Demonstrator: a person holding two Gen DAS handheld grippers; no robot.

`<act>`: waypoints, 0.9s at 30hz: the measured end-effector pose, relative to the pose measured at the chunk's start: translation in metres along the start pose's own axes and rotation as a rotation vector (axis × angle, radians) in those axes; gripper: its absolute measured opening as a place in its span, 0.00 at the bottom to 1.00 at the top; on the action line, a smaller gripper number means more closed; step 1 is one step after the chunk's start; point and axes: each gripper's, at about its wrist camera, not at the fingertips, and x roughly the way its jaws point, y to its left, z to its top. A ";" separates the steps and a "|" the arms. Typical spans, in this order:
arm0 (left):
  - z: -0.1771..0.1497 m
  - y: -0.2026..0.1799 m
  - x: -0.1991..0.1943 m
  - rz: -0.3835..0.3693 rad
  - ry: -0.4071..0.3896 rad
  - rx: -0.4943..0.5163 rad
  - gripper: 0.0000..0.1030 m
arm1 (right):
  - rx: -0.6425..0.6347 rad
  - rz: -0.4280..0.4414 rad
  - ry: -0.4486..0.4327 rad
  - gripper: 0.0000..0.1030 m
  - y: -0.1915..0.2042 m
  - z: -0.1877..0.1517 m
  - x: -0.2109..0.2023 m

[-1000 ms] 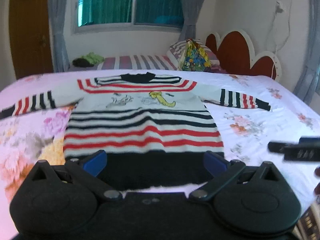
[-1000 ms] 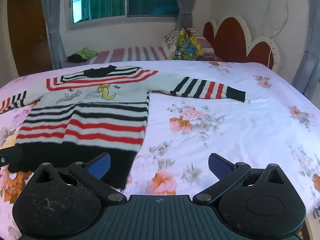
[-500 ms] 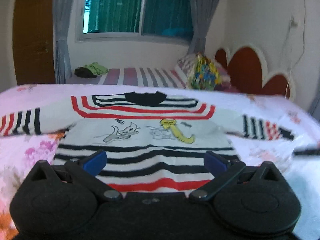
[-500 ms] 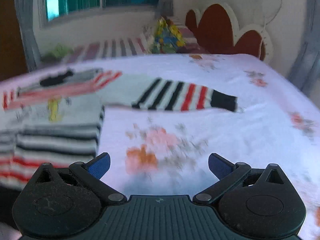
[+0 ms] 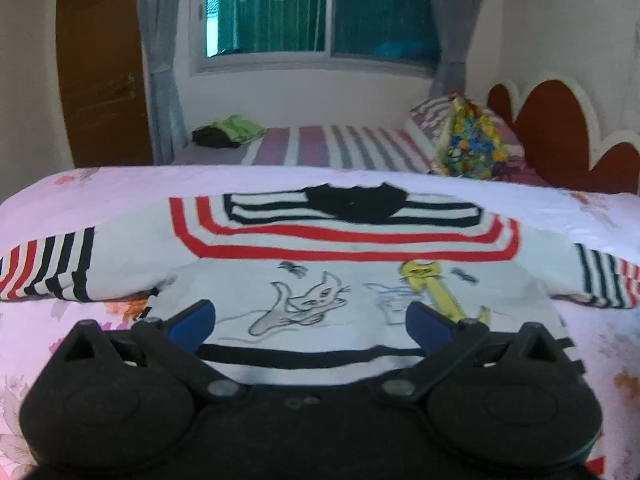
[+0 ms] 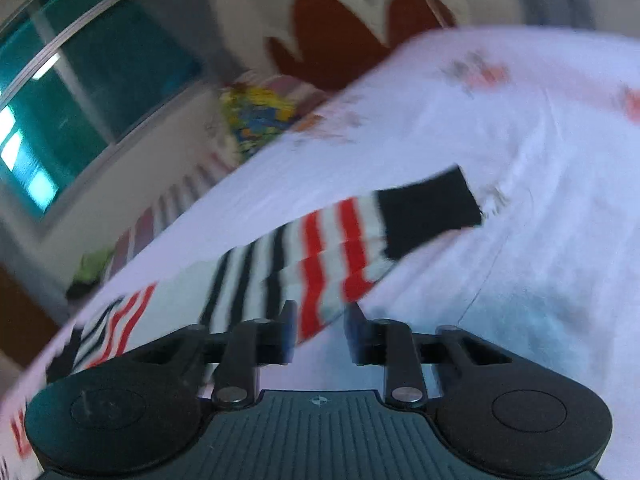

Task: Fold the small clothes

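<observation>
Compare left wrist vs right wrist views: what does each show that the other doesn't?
Left wrist only: the white knit sweater's chest with cat drawings, its black collar, the brown wooden door, and the open left gripper over the sweater.

Right wrist only: the sleeve's black cuff and the right gripper, jaws nearly closed around the red-striped sleeve edge; contact is blurred.

Both: floral bedsheet, green-curtained window, red scalloped headboard.

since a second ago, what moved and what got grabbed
The right gripper swung over to the sweater's right sleeve, rolled, and its jaws have narrowed around the sleeve edge; a firm grip isn't clear. The left gripper advanced from the hem to the chest, jaws wide. The sweater stays spread flat on the bed.
</observation>
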 end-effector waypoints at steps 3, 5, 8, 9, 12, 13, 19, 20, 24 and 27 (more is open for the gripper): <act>0.002 0.007 0.009 0.029 0.008 0.011 0.98 | 0.026 -0.044 -0.029 0.53 -0.011 0.010 0.007; 0.002 0.015 0.012 0.043 0.016 -0.006 0.99 | 0.046 -0.064 -0.057 0.62 -0.017 0.015 0.011; 0.002 0.032 0.014 0.085 0.020 -0.024 0.99 | 0.024 -0.075 -0.073 0.50 -0.016 0.021 0.017; 0.001 0.038 0.014 0.097 0.022 -0.027 0.99 | 0.023 -0.077 -0.075 0.39 -0.015 0.023 0.020; 0.001 0.060 0.013 0.123 0.025 -0.051 0.99 | 0.010 -0.078 -0.070 0.07 -0.014 0.023 0.030; 0.001 0.069 0.013 0.129 0.031 -0.065 0.99 | -0.002 -0.074 -0.082 0.07 -0.012 0.023 0.030; 0.000 0.114 0.017 0.147 0.083 -0.084 0.97 | -0.301 0.036 -0.150 0.07 0.069 0.004 0.016; 0.000 0.122 0.019 0.141 0.091 -0.097 0.97 | -0.335 0.064 -0.145 0.07 0.085 -0.002 0.015; -0.001 0.146 0.031 0.099 0.123 -0.139 0.93 | -0.471 0.223 -0.063 0.07 0.167 -0.050 0.010; 0.002 0.158 0.037 0.095 0.128 -0.154 0.93 | -0.538 0.321 0.013 0.07 0.225 -0.099 0.015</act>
